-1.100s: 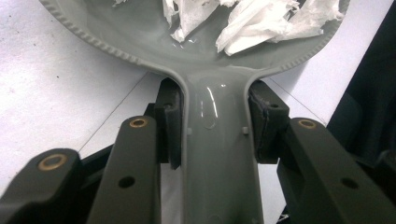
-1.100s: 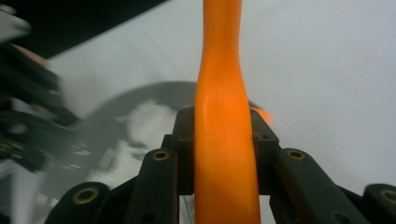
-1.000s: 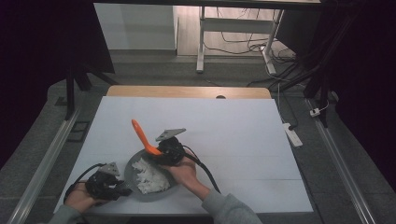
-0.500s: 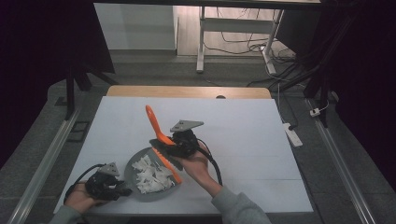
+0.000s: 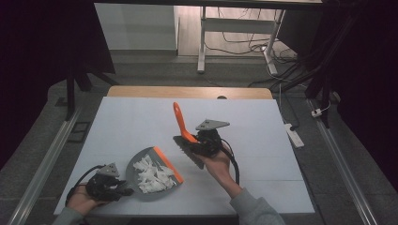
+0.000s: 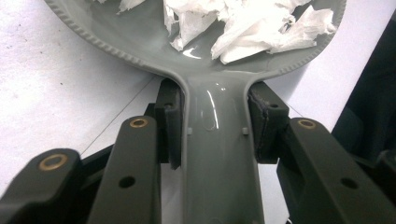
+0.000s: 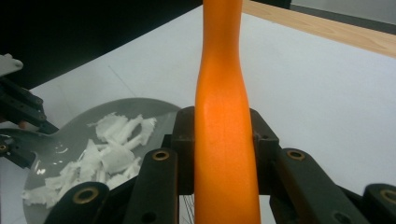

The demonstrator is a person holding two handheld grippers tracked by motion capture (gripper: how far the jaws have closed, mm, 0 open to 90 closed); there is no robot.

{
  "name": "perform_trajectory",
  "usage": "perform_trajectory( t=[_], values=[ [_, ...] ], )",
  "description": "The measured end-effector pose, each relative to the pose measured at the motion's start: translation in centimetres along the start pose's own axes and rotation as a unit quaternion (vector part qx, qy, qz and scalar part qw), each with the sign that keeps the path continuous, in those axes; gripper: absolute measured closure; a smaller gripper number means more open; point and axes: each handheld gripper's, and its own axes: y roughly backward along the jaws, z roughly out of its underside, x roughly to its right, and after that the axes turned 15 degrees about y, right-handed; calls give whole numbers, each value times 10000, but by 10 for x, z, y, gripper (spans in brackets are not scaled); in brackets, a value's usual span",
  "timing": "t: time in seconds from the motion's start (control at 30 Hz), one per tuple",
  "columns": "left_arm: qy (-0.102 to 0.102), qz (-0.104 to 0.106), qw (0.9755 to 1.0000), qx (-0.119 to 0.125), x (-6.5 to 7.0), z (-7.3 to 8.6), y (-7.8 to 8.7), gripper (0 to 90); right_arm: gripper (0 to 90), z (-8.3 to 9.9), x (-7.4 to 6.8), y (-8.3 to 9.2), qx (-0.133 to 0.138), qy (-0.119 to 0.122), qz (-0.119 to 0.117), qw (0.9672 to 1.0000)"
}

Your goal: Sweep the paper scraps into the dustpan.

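Paper scraps (image 5: 151, 176) lie in the dustpan (image 5: 141, 190) near the bench's (image 5: 263, 140) front left corner. The brush (image 5: 185, 138) is right of it, nearer mid-bench.

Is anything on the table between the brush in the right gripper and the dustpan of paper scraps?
Nothing visible: bare white table separates the brush, clamped in the right gripper, from the dustpan of paper scraps.

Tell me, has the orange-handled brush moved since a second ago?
Yes. The brush has swung right, off the dustpan and toward the table's middle.
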Motion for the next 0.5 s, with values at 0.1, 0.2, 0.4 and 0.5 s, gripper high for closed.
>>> perform_trajectory(
  t=[0.1,0.2,0.4,0.5],
  values=[
    [9,-4,10000,46,1,-1,-1,615,703,6,4,8,9,-49,66,10000],
    [23,-41,10000,87,1,-2,-1,615,703,12,8,15,5,-75,127,9999],
    [91,-118,9996,221,1,-3,1,616,703,24,15,27,-11,-67,172,9998],
    [119,-127,9993,325,1,-3,4,616,704,29,18,34,13,-56,205,9998]
  ],
)
